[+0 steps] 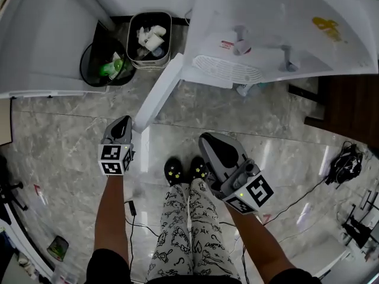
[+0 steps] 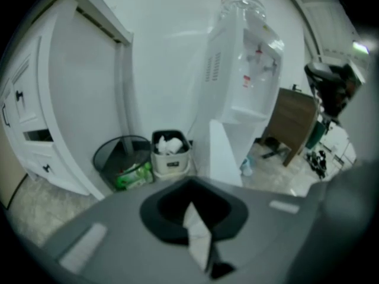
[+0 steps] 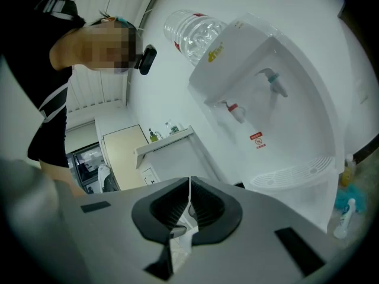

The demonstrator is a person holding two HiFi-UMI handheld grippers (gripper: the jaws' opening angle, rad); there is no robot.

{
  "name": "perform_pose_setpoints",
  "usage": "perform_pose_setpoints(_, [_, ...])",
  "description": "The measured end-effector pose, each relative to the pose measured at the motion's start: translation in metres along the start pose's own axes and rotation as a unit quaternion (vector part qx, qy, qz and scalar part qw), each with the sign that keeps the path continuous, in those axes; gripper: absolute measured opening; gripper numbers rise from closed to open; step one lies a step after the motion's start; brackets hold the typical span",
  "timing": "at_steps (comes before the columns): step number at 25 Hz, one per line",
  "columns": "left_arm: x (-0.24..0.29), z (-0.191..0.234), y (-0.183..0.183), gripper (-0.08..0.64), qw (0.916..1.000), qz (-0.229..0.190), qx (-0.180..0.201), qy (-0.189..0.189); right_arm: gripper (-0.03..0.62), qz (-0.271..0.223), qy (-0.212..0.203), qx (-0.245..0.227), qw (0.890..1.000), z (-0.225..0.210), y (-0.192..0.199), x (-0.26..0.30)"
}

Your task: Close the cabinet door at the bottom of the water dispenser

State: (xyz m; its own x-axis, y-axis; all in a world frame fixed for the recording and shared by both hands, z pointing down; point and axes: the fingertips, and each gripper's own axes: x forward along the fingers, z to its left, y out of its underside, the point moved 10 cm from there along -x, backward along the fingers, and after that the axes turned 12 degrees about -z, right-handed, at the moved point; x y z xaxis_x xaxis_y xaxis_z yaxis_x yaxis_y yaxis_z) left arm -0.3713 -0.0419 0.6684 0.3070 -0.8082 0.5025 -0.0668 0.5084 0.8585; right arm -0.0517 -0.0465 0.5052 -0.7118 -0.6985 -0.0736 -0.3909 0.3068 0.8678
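The cabinet door (image 1: 157, 93) at the foot of the water dispenser (image 1: 278, 34) stood open, a white panel swung out over the marble floor (image 1: 71, 129) toward the person. The left gripper (image 1: 120, 125) hung just beside the door's free edge, on its outer side (contact could not be judged). In the left gripper view the gripper (image 2: 190, 188) had its jaws drawn together with nothing held, and the door (image 2: 224, 155) rose directly ahead of them, below the dispenser (image 2: 246, 70) and its bottle (image 2: 237, 5).

The right gripper (image 1: 206, 139) was held further right, apart from the door, aimed up at the dispenser's front (image 3: 266, 99). Its jaws (image 3: 189, 185) were also pressed together and empty.

To the left of the door stood a black mesh bin (image 1: 100, 64) and a white bin (image 1: 149, 40) full of crumpled paper. The person's dark slippers (image 1: 173, 171) sat between the two grippers.
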Motion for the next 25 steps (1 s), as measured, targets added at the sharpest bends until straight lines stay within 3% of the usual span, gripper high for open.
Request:
perform_pose_setpoints(10, [0.019,-0.046,-0.002,-0.003,0.9975,0.013,0.019,0.067,0.017,-0.014,0.048,0.002,0.999,-0.019,0.003,-0.026])
perform_pose_setpoints(19, [0.051,-0.136,-0.003,-0.003,0.9922,-0.004,-0.019,0.123,0.017,0.004,0.069,-0.006,0.998,-0.052,0.015,-0.054])
perform_pose_setpoints(25, [0.084,-0.195,-0.013,-0.003,0.9884,-0.011,-0.022,0.15,0.017,0.0,0.086,0.003,0.996,-0.076,0.002,-0.083])
